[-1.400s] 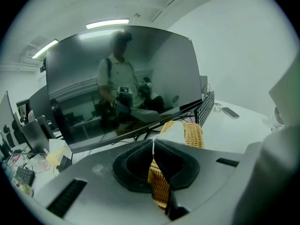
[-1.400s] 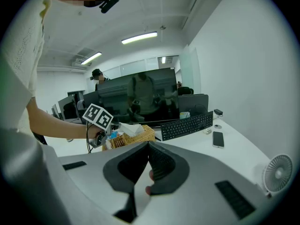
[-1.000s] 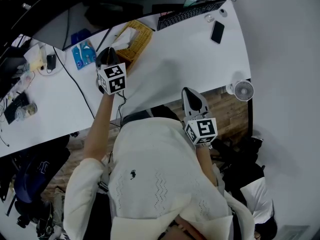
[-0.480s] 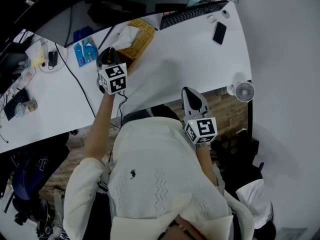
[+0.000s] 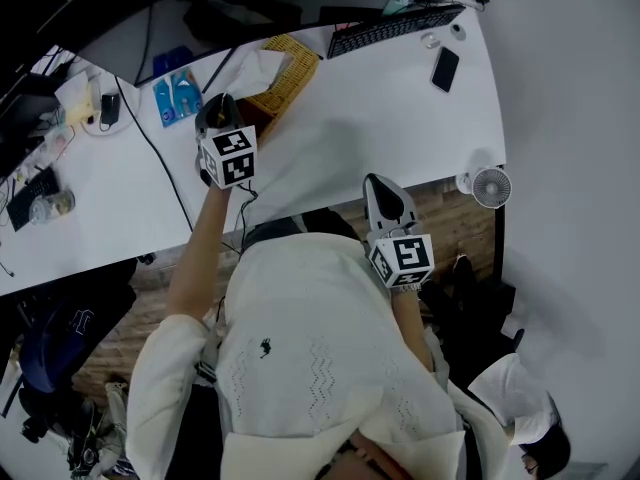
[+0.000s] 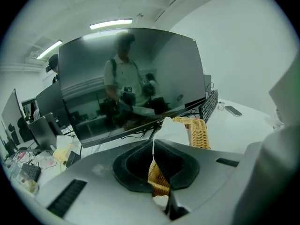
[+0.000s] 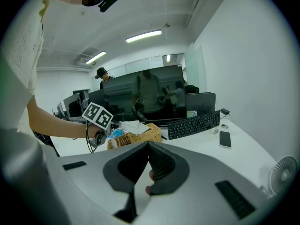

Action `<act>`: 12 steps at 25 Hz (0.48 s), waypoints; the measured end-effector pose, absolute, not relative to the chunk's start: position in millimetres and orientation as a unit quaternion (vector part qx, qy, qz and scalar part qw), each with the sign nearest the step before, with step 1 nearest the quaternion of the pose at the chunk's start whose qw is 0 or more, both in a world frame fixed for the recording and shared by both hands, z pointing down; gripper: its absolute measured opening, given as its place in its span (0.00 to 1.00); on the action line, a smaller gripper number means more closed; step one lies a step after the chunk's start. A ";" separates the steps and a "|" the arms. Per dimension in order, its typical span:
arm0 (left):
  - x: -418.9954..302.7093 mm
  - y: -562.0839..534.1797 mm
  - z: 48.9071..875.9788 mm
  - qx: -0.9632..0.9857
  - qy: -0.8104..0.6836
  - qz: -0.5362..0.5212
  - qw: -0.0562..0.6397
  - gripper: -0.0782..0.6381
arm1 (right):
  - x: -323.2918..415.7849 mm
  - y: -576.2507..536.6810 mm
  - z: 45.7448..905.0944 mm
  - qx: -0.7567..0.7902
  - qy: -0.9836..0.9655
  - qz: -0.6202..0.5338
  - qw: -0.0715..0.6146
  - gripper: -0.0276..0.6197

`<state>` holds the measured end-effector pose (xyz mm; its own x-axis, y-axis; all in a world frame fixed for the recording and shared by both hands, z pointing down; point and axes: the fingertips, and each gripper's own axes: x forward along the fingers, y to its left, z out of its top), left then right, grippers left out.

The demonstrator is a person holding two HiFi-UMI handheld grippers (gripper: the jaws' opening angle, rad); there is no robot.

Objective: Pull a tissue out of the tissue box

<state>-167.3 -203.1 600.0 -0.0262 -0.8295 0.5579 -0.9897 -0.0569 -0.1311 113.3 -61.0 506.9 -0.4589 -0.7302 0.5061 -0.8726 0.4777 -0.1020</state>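
We see a golden-brown woven box (image 5: pixel 287 68) with a white tissue (image 5: pixel 255 68) on the white counter (image 5: pixel 380 128). The keyboard (image 5: pixel 395 28) and phone (image 5: pixel 445 68) are black, the fan (image 5: pixel 490 186) white. The left tool (image 5: pixel 221 101) and right tool (image 5: pixel 385 181) carry black-and-white square markers.

The room is being lit by 2 ceiling light strips (image 7: pixel 143 36). A long white desk (image 5: pixel 400 108) is being flanked by a plain white wall (image 7: pixel 243 69), and wood-plank flooring (image 5: pixel 455 218) is being shown beneath its edge.
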 end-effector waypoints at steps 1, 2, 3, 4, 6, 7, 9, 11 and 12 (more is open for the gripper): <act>-167.8 -202.3 600.3 0.680 -0.669 0.257 0.156 0.13 | 112.5 -61.1 507.3 0.479 -0.836 0.177 0.202 0.04; -168.4 -201.5 600.6 0.679 -0.669 0.257 0.157 0.13 | 111.7 -61.1 507.8 0.478 -0.836 0.177 0.202 0.04; -169.1 -200.6 600.7 0.679 -0.669 0.257 0.157 0.13 | 110.9 -61.2 508.2 0.477 -0.837 0.177 0.202 0.04; -169.8 -199.8 600.7 0.678 -0.670 0.257 0.157 0.13 | 110.1 -61.3 508.6 0.476 -0.838 0.177 0.202 0.04; -171.4 -198.3 600.7 0.677 -0.671 0.257 0.157 0.13 | 108.2 -61.5 509.2 0.473 -0.839 0.177 0.203 0.04; -172.0 -197.5 600.8 0.677 -0.671 0.257 0.157 0.13 | 107.1 -61.5 509.4 0.472 -0.840 0.176 0.203 0.04; -172.9 -195.7 601.0 0.677 -0.671 0.258 0.157 0.13 | 104.7 -61.4 510.0 0.469 -0.841 0.177 0.204 0.04; -173.2 -193.4 601.4 0.677 -0.670 0.258 0.158 0.13 | 102.8 -61.1 510.8 0.466 -0.842 0.177 0.206 0.04; -173.3 -192.4 601.6 0.677 -0.671 0.259 0.159 0.13 | 102.1 -61.1 511.1 0.465 -0.842 0.177 0.207 0.04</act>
<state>-173.3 -192.4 601.6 -0.0336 -0.8256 0.5633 -0.9900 -0.0496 -0.1318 102.1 -61.1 511.1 -0.4819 -0.7105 0.5128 -0.8567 0.5048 -0.1057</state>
